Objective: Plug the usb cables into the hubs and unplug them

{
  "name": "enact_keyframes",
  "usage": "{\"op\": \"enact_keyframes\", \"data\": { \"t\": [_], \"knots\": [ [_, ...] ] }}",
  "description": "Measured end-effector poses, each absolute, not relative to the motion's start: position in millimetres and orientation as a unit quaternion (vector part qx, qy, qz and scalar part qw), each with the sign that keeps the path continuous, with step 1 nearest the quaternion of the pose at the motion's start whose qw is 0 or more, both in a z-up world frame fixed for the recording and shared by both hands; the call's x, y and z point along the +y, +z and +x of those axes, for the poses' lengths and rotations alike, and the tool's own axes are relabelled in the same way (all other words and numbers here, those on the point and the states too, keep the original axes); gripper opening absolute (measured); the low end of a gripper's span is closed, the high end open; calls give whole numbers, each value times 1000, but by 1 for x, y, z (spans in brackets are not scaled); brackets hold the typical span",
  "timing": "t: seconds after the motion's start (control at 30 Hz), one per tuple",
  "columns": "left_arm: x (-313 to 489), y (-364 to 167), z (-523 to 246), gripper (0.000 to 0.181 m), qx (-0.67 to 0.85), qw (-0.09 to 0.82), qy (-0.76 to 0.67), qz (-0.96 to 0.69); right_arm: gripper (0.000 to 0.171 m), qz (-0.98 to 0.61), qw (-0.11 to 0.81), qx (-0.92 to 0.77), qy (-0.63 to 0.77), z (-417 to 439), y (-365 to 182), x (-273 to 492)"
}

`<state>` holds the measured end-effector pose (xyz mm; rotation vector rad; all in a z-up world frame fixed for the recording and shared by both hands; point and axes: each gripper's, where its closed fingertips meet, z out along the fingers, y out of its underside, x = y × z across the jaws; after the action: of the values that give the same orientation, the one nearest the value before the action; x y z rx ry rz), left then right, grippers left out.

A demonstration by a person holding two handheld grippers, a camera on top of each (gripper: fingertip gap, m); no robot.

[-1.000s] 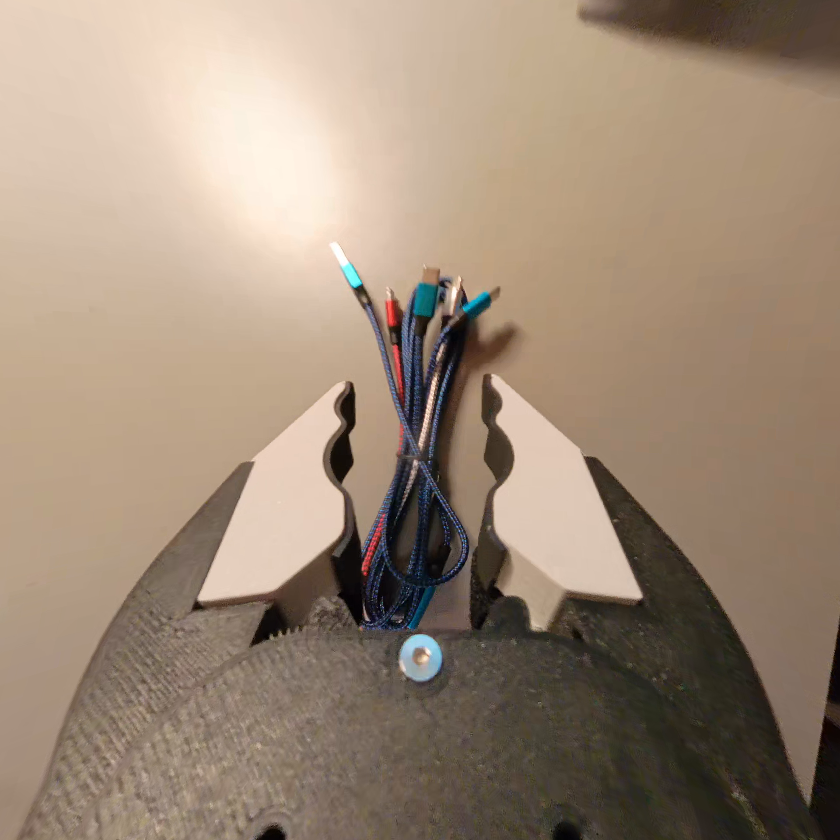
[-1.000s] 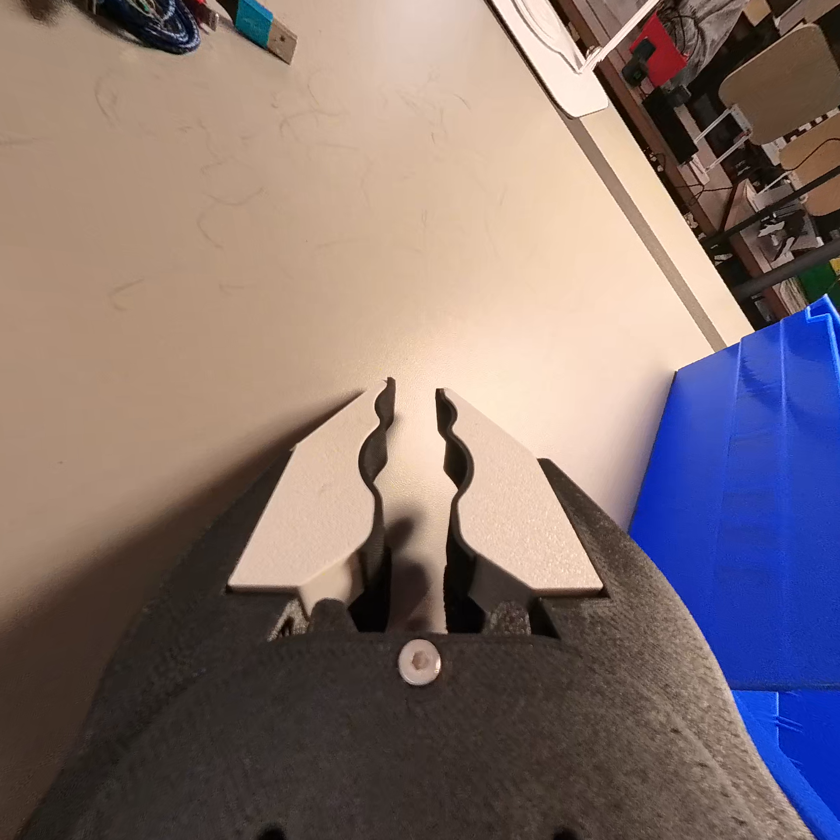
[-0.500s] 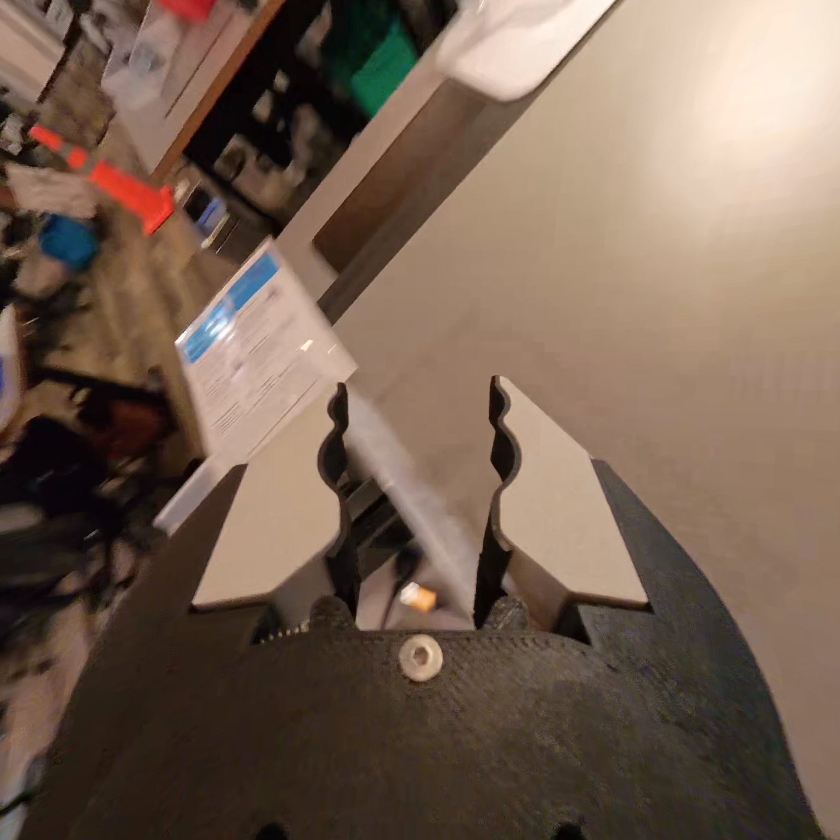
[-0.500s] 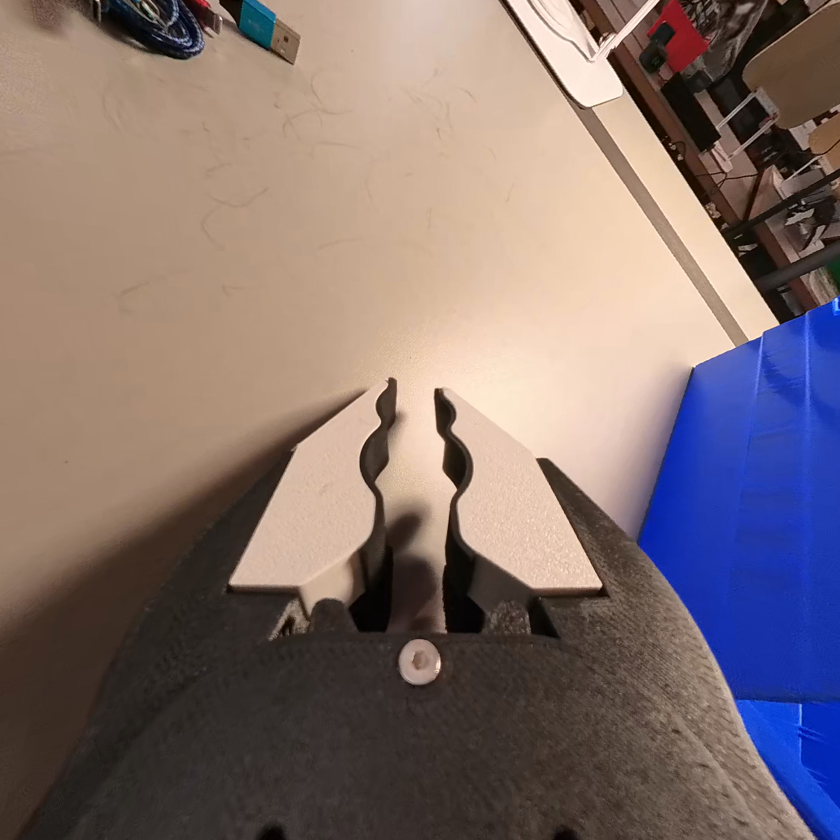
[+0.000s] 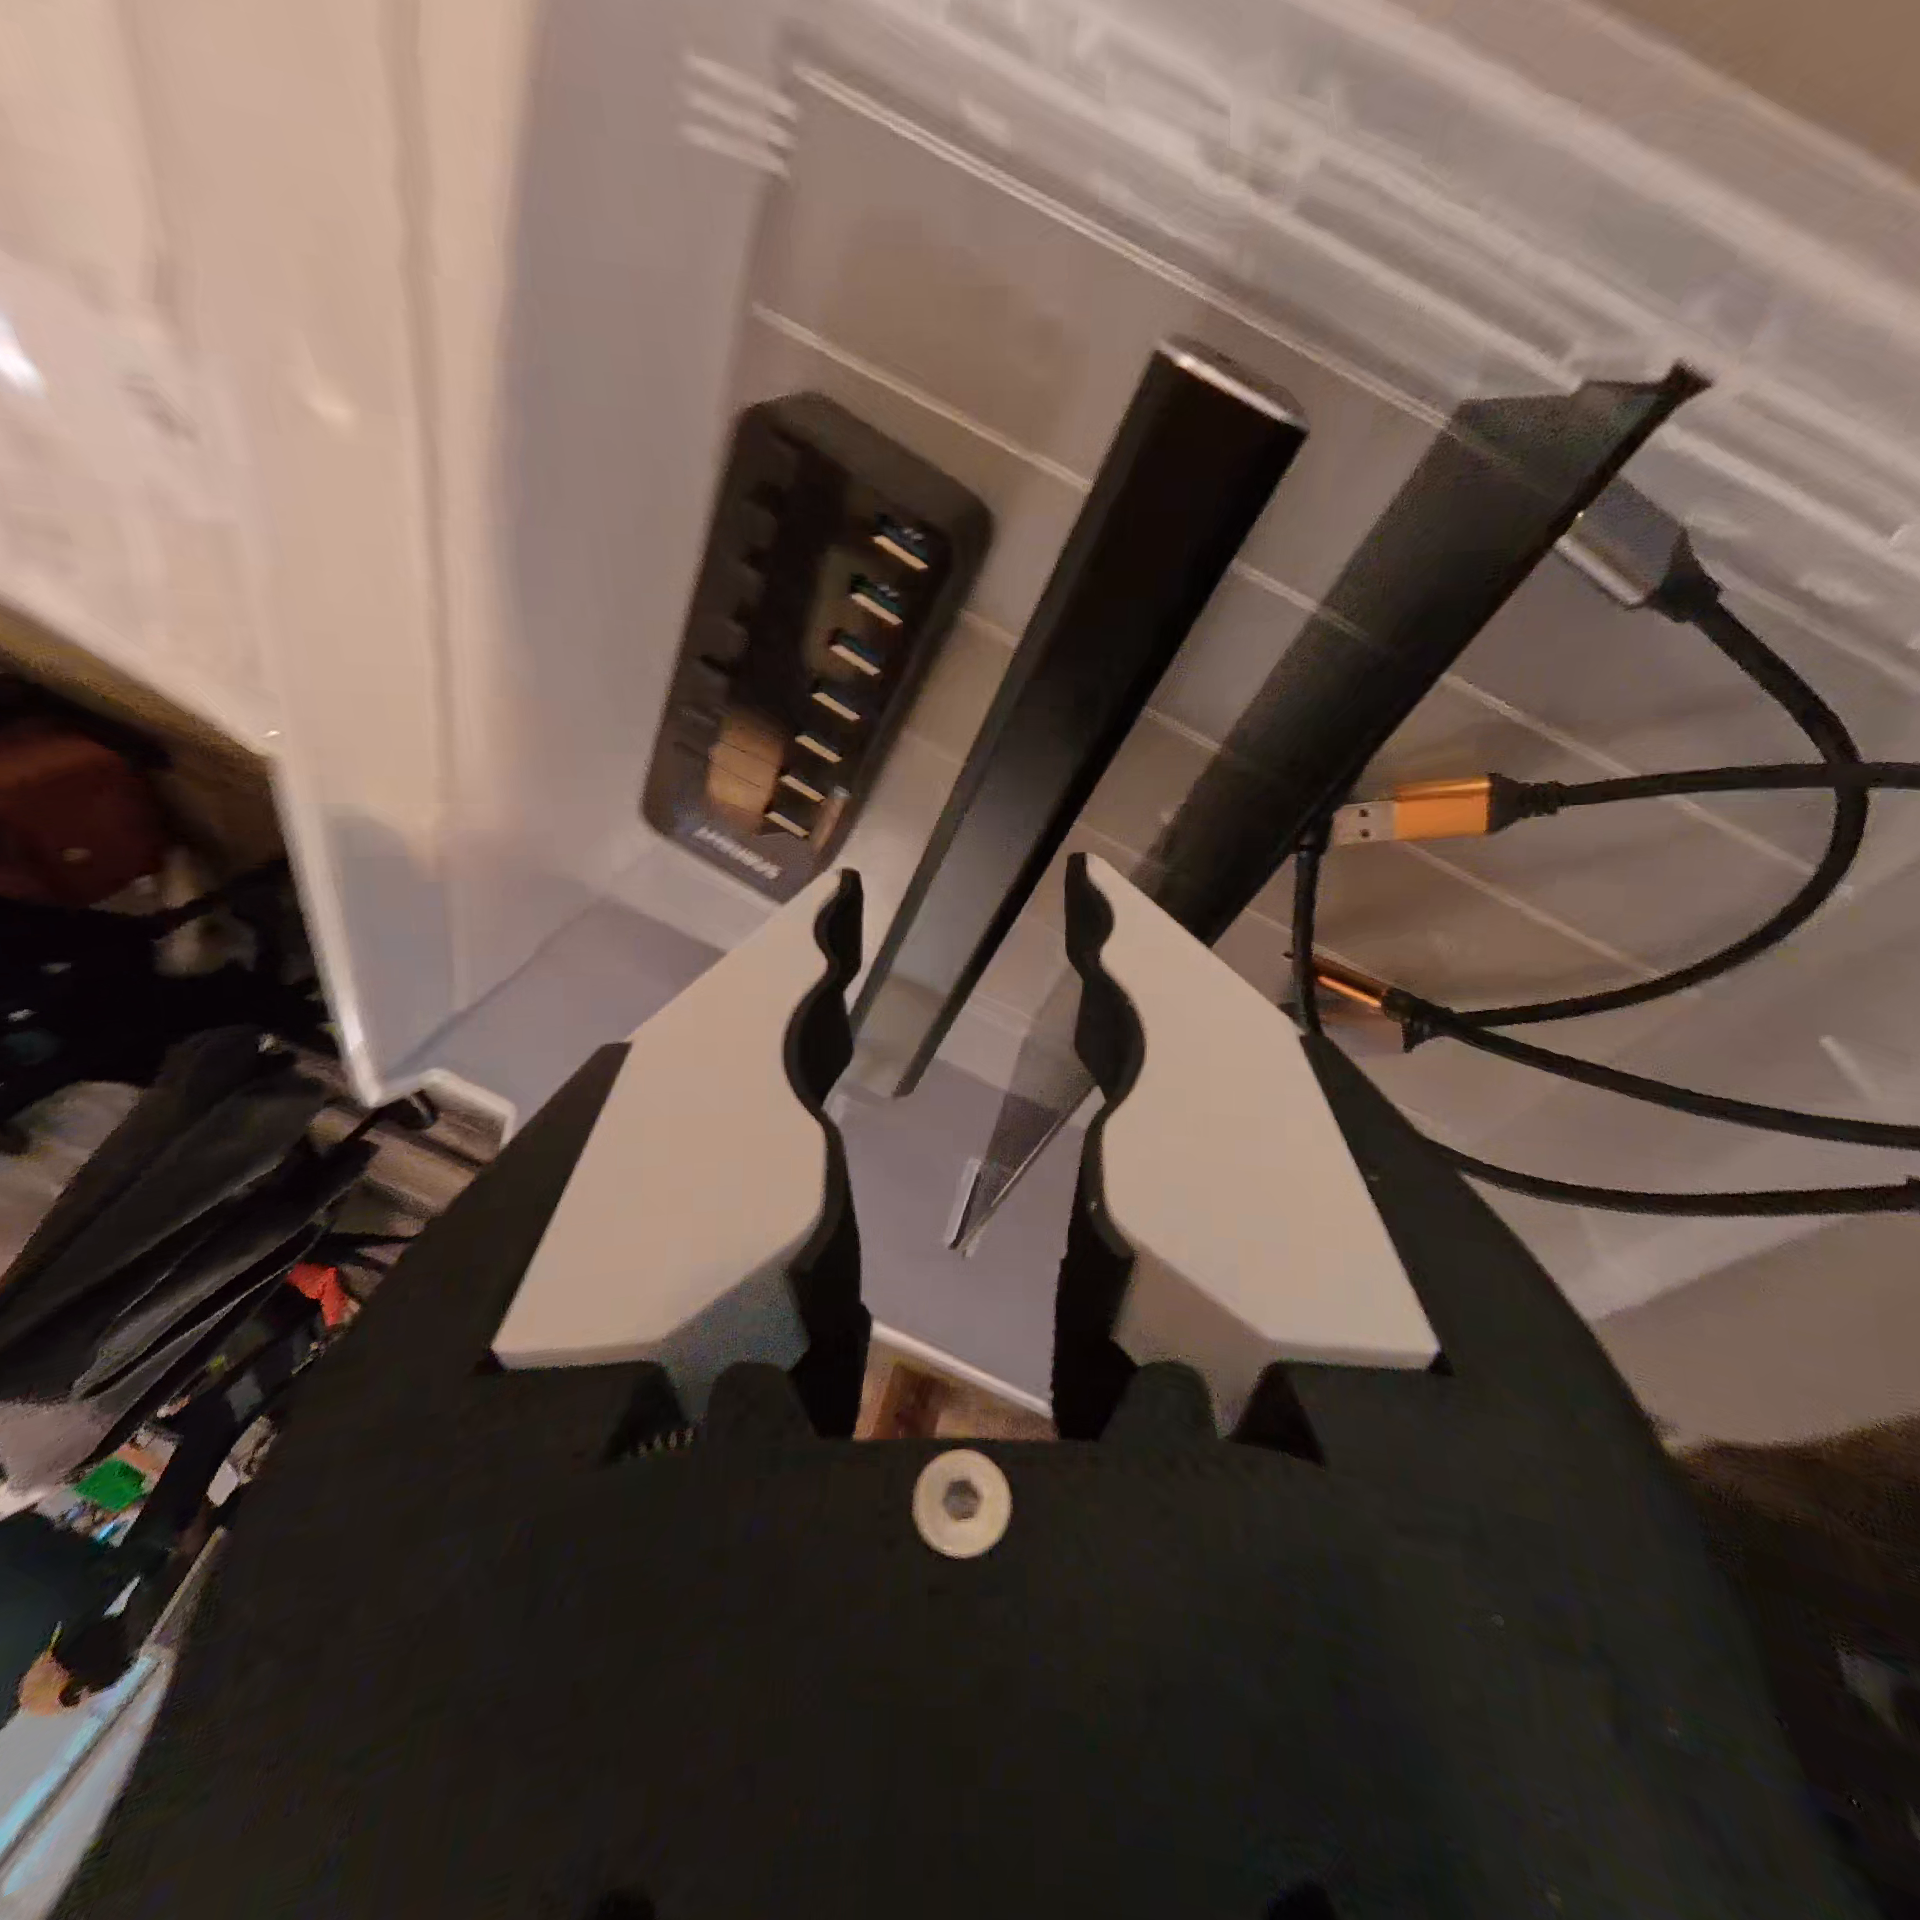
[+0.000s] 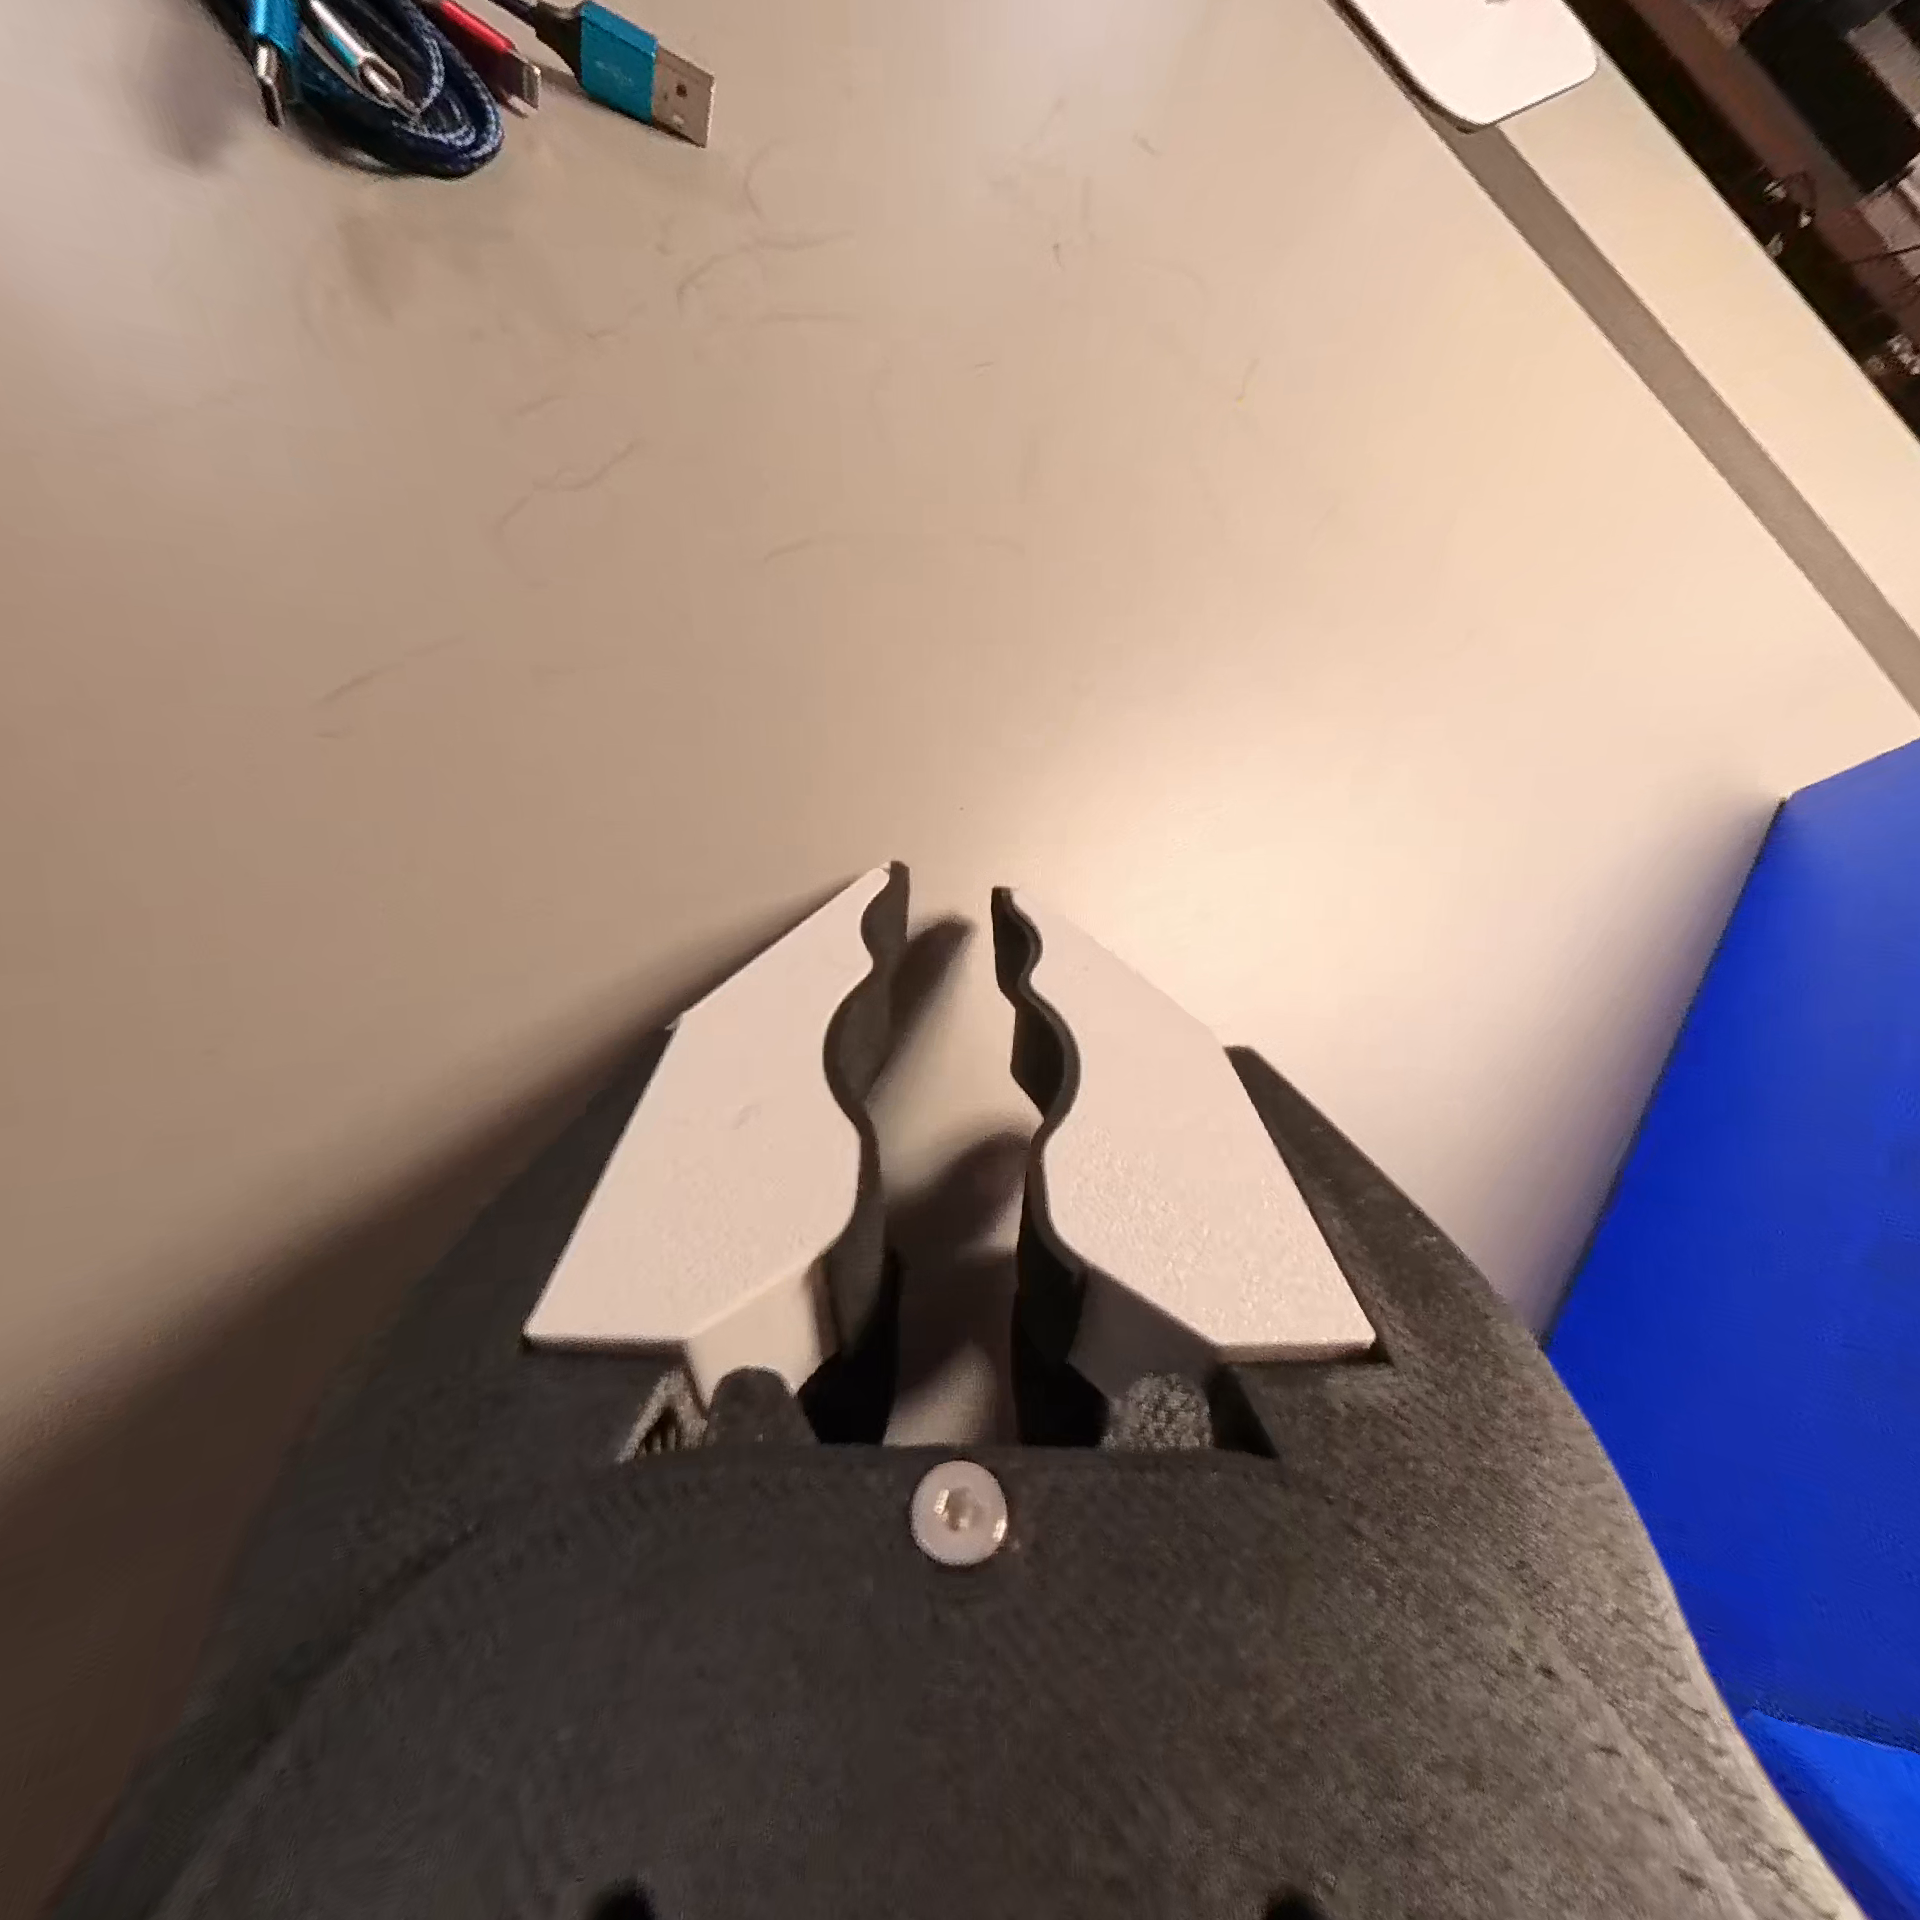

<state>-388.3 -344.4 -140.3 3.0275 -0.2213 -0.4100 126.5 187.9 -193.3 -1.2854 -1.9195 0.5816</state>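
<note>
Left hand-held gripper [image 5: 961, 894]: jaws spread, nothing between them. It is aimed into a clear plastic bin [image 5: 1351, 208]. Nearest beyond the tips, two slim black hubs [image 5: 1091, 707] are seen standing on end, leaning against the bin wall; the right-hand one [image 5: 1455, 623] carries a grey plug [image 5: 1631, 551] at its upper end. Loose black cables with orange-sleeved plugs [image 5: 1434, 816] lie just beside it. Farther back, a wider black hub [image 5: 821, 665] with a row of blue ports lies flat against the bin's back wall.

Right hand-held gripper [image 6: 945, 883]: jaws parted narrowly, empty, held low over the bare desk [image 6: 727, 571]. A blue bin [image 6: 1766, 1143] sits close at the right. Far off at the top left, the bundle of braided cables [image 6: 416, 94] with a teal plug [image 6: 644, 73] rests on the desk, well apart from either gripper.

Risks, as judged:
- A leaning hub could be tipped or slid by one jaw if the approach is off-centre; neither is braced.
- The black cables may be snagged and dragged out with a lifted hub.
- The picture is motion-blurred, so port positions cannot be read reliably.
- Nothing is plugged by these grippers yet; the bundle appears tied, so a single plug may not come free cleanly.
</note>
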Motion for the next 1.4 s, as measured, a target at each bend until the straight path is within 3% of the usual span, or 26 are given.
{"op": "enact_keyframes", "data": {
  "t": [0.37, 0.57, 0.83, 1.03, 1.17, 1.27, 1.4],
  "knots": [
    [-335, -189, -379, 37, -122, 122, -45, 984, 19, -523, 355, -739, 233, 125, -195, 193],
    [-323, -167, -382, 32, -103, 38, -97, 989, 18, -517, 361, -741, 230, 125, -194, 192],
    [-298, -70, -379, 32, -53, -144, -256, 954, 16, -492, 384, -750, 219, 127, -192, 188],
    [-221, 5, -321, 32, -30, -341, -300, 890, 16, -484, 385, -754, 222, 127, -192, 186],
    [-140, 22, -255, 30, -30, -499, -237, 833, 29, -481, 371, -755, 246, 118, -189, 178],
    [-71, 11, -195, 31, -55, -604, -148, 781, 30, -472, 373, -733, 316, 94, -167, 161],
    [17, -22, -126, 31, -75, -668, -3, 740, 32, -434, 376, -716, 397, 53, -123, 135]
  ]
}}
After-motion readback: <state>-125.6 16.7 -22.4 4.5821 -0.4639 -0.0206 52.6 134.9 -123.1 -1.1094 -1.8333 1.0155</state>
